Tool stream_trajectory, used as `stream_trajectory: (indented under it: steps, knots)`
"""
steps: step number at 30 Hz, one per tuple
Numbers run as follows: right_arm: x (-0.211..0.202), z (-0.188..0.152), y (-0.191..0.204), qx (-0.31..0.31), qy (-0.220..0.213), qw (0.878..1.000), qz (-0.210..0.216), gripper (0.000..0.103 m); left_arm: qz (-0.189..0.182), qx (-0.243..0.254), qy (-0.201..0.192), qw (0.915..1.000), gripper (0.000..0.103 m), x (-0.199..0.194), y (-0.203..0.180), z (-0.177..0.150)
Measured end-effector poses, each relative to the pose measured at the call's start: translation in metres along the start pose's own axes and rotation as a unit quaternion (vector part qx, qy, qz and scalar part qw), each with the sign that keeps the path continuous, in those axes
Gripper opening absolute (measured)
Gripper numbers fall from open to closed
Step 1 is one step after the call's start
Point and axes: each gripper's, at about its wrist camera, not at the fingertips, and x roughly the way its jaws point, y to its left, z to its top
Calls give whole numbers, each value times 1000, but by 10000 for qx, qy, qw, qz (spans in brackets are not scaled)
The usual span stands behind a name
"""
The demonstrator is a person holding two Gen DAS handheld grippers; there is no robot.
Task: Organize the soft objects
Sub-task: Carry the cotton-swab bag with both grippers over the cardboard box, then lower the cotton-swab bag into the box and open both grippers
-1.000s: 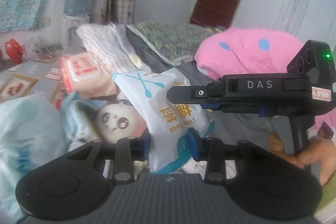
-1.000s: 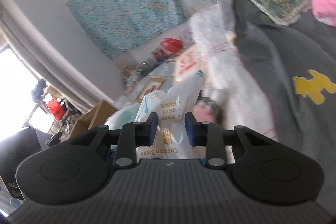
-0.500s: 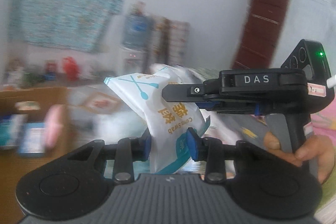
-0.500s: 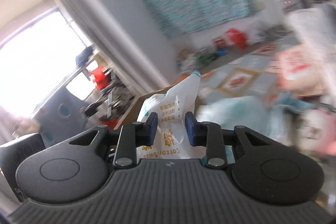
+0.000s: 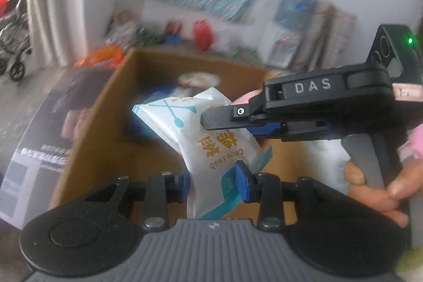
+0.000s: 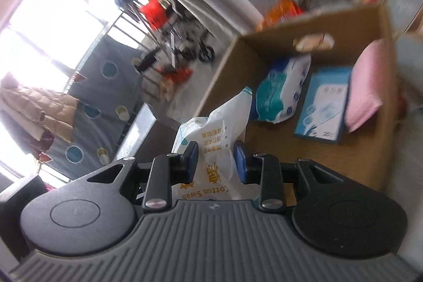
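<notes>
A white and teal cotton swab pack (image 5: 208, 139) is held by both grippers above an open cardboard box (image 5: 111, 107). My left gripper (image 5: 212, 183) is shut on its lower end. My right gripper (image 6: 215, 163) is shut on the same pack (image 6: 219, 134); it shows in the left wrist view (image 5: 238, 120) coming in from the right. In the right wrist view the box (image 6: 367, 157) holds a teal and white tissue pack (image 6: 280, 94), a blue flat box (image 6: 325, 110) and a pink cushion (image 6: 367, 86).
The box stands on the floor beside a dark printed carton (image 5: 50, 134). A stroller (image 6: 190, 41) and a drying rack stand by the bright window. Red and orange bags (image 5: 201, 33) lie along the wall under a teal cloth.
Both grippers swung the cotton swab pack away from the bed and leftward to above the cardboard box. Both stay shut on the pack.
</notes>
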Motion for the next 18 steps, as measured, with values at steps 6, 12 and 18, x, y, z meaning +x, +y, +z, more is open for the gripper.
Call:
stream_trajectory:
  steps: [6, 12, 18]
  knots:
    - [60, 17, -35, 839, 178, 9959, -279, 30, 438, -93, 396, 9982, 38, 47, 34, 20]
    - [97, 12, -67, 1577, 292, 9863, -380, 29, 972, 153, 598, 9933, 38, 78, 42, 18]
    - [113, 3, -74, 1824, 328, 9821, -326, 31, 1196, 75, 629, 9908, 39, 86, 55, 13]
